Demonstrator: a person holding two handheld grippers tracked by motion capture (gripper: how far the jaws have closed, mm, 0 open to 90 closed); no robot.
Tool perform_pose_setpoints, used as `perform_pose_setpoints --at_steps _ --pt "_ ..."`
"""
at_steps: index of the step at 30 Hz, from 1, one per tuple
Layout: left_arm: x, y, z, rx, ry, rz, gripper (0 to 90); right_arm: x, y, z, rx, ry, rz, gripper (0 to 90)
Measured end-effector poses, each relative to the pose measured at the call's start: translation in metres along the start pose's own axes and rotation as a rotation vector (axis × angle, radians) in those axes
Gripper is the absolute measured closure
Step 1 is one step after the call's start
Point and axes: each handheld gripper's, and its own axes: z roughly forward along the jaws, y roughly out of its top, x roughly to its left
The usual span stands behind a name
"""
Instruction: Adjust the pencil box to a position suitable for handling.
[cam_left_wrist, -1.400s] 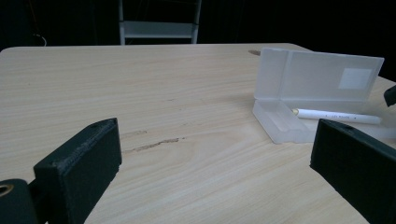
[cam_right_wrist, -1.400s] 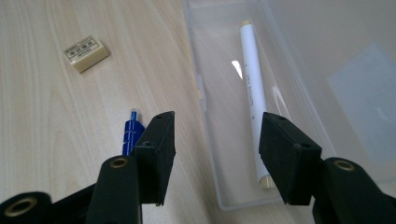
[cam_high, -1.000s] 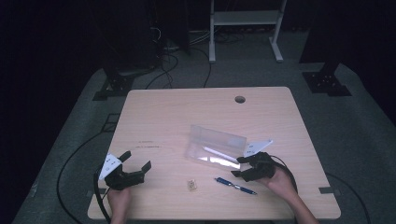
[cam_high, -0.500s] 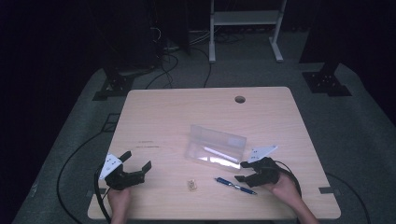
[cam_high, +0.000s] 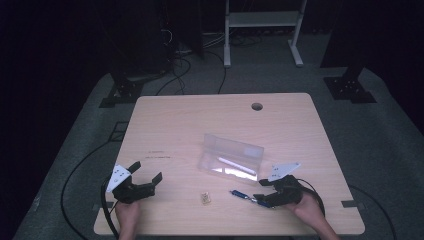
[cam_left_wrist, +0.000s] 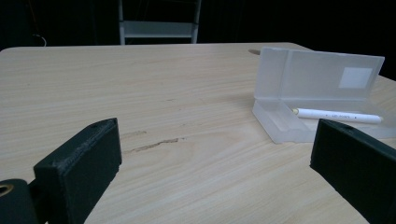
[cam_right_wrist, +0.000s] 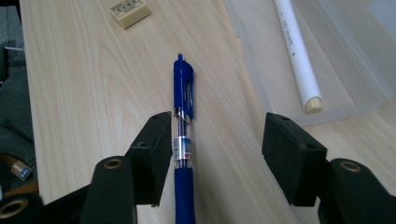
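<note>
Right gripper (cam_right_wrist: 212, 154) jaws apart and just closing a little, straddling the blue pen (cam_right_wrist: 183, 140) lying on the table (cam_high: 175, 120) beside the clear case (cam_high: 232, 159), left pad seemingly touching it; left gripper (cam_high: 145, 182) open, resting near the table's edge.

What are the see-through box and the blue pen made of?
The box looks like frosted, cloudy plastic: the white pen inside shows through its walls. The blue pen seems glossy hard plastic with a clear middle, and its lower grip looks matte, maybe rubber.
</note>
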Motion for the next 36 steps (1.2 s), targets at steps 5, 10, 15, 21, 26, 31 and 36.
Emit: perform_pose_setpoints --at_steps 5,10,15,21,26,31,36 --pt "0.000 0.000 -0.001 -0.002 -0.002 -0.002 1.1 0.005 -0.004 0.004 -0.001 0.009 0.002 42.8" --pt "-0.001 0.001 -0.002 -0.006 -0.003 0.001 1.1 0.010 -0.007 0.007 0.013 0.017 -0.001 44.6" --pt "-0.001 0.001 -0.001 -0.006 -0.004 0.001 1.1 0.013 -0.007 0.009 0.021 0.024 -0.007 47.0" --pt "0.000 0.001 -0.001 -0.006 -0.003 0.002 1.1 0.016 -0.007 0.012 0.034 0.026 -0.016 49.8" --pt "-0.001 0.002 -0.002 -0.008 -0.004 0.002 1.1 0.019 -0.008 0.016 0.048 0.023 -0.028 54.3" --pt "0.000 0.001 -0.002 -0.008 -0.003 0.000 1.1 0.019 -0.008 0.015 0.039 0.019 -0.026 58.1" --pt "0.000 0.002 -0.002 -0.007 -0.003 0.000 1.1 0.020 -0.007 0.017 0.047 0.021 -0.030 62.3"
